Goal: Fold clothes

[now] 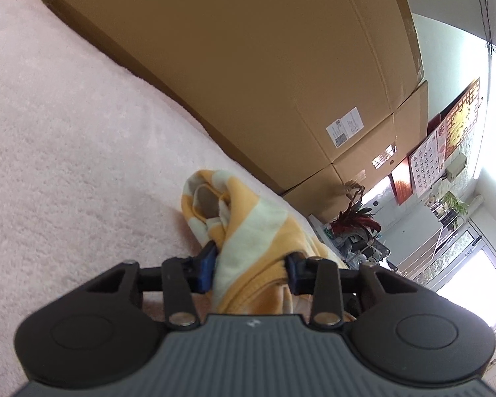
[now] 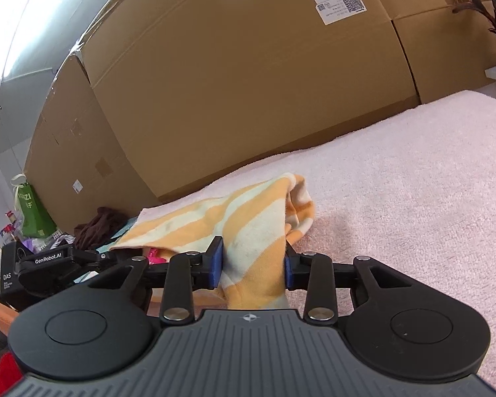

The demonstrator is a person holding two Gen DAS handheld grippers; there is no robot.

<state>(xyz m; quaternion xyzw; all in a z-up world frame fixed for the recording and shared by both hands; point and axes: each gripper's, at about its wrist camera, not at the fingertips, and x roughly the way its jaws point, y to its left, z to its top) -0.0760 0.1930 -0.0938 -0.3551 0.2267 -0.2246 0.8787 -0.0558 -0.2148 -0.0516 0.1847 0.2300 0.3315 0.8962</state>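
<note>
Both grippers are clamped on the yellow-and-white striped garment: the left gripper and the right gripper each pinch a bunch of cloth at lower centre of their frames. From each grip the garment is seen running up-frame, bunched over the pink blanket, its long axis stretched between the two grips; neither gripper is judged nearer.

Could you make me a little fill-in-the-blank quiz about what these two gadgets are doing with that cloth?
1. Both the left gripper and the right gripper are clamped on the striped ____.
2. Its stripes are cream and ____.
3. It lies on a fluffy ____ blanket.
4. Behind the blanket stand big ____ boxes.

Missing words: garment; yellow; pink; cardboard
</note>
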